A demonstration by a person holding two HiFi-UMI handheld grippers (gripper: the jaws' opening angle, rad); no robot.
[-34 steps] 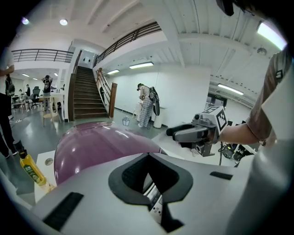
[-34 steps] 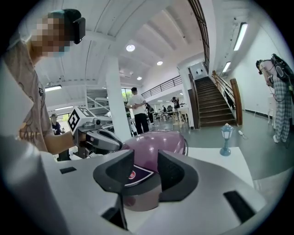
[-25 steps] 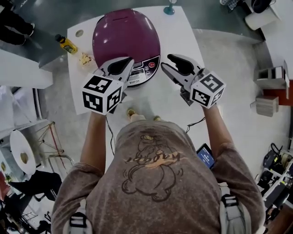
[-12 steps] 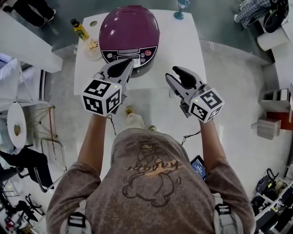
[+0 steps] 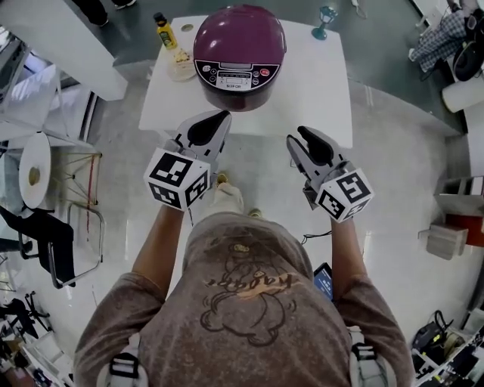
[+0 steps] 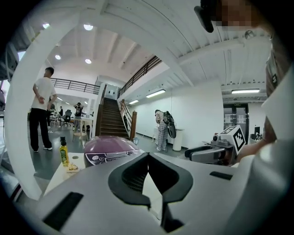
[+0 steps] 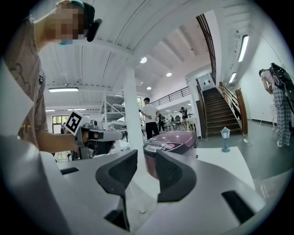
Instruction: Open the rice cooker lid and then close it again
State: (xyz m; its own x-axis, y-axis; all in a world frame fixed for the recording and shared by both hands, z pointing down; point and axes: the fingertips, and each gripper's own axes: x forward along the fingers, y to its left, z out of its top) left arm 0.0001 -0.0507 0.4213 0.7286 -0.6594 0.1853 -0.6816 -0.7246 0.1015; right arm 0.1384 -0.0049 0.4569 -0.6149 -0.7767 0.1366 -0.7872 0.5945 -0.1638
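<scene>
The purple rice cooker [image 5: 239,47] stands on the white table [image 5: 321,91] with its lid down and its control panel facing me. It also shows in the left gripper view [image 6: 110,148] and the right gripper view [image 7: 172,140]. Both grippers hang level over the floor, short of the table's near edge and apart from the cooker. My left gripper [image 5: 221,118] [image 6: 148,156] is shut, tips touching, nothing held. My right gripper [image 5: 297,136] [image 7: 147,158] has a narrow gap; its jaws have just been closing with nothing between them.
A yellow bottle [image 5: 162,30] and a small plate of food [image 5: 180,66] sit at the table's far left, a blue stemmed glass [image 5: 325,18] at its far right. A black chair [image 5: 60,242] and a round side table [image 5: 34,170] stand on the left.
Both grippers have drawn back from the cooker's front, off the table and over the floor. The cooker now sits farther away in the head view. The right jaws have narrowed.
</scene>
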